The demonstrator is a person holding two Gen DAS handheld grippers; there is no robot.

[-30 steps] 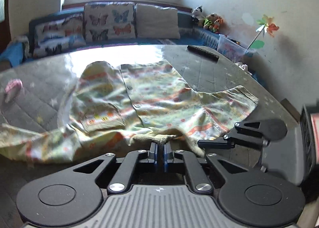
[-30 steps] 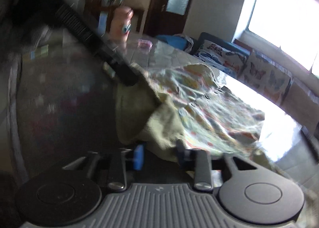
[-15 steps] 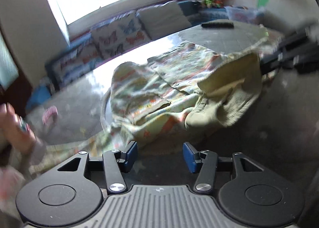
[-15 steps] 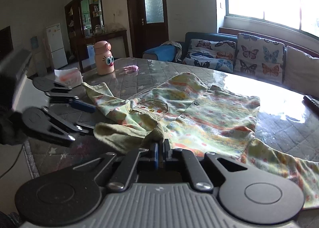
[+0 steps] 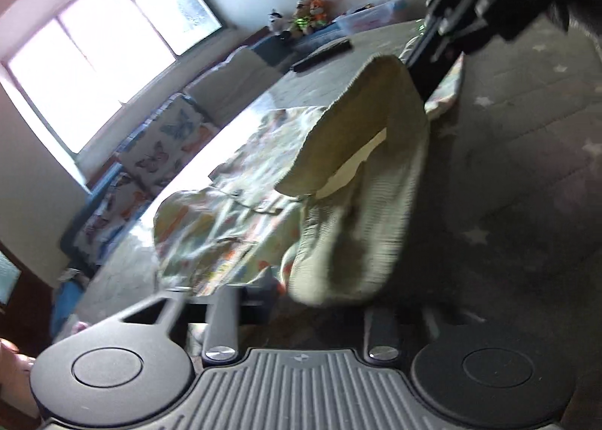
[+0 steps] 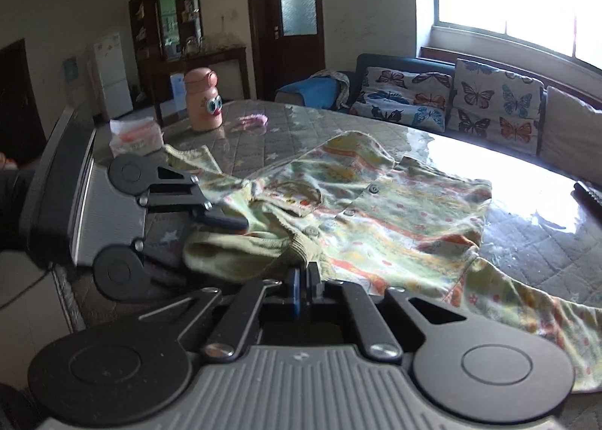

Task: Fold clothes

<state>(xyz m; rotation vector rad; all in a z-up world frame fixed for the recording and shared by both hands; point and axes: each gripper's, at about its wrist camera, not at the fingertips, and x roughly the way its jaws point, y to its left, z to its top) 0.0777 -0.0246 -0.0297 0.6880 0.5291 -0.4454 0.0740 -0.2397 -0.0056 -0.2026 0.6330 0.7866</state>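
Shirt (image 6: 380, 211): printed, buttoned, lying front-up on the quilted table (image 6: 545, 253); collar end toward the butterfly cushions (image 6: 455, 98), ribbed olive hem (image 6: 240, 253) at the near edge, toward both tools. One sleeve trails off to the right along the near edge. Long axis runs from the grippers toward the window side.

Hem, state: lifted off the table and curled, olive underside showing; in the left wrist view it hangs as a raised flap (image 5: 361, 204) right in front of the camera.

Right gripper (image 6: 303, 279): jaws pressed together on the ribbed hem, at its right part. It sits at the hem, touching it.

Left gripper (image 6: 222, 221): jaws spread apart, nothing held; its upper finger lies just over the hem's left end, seen from the right wrist view. In its own view the flap droops between the two fingers without being pinched.

Judgement: the fold likely carries the hem away from the tools, toward the collar; the left tool is at the loose end, and needs to close on it first.

Other: pink bottle (image 6: 202, 100), far left of table, well apart from the shirt.
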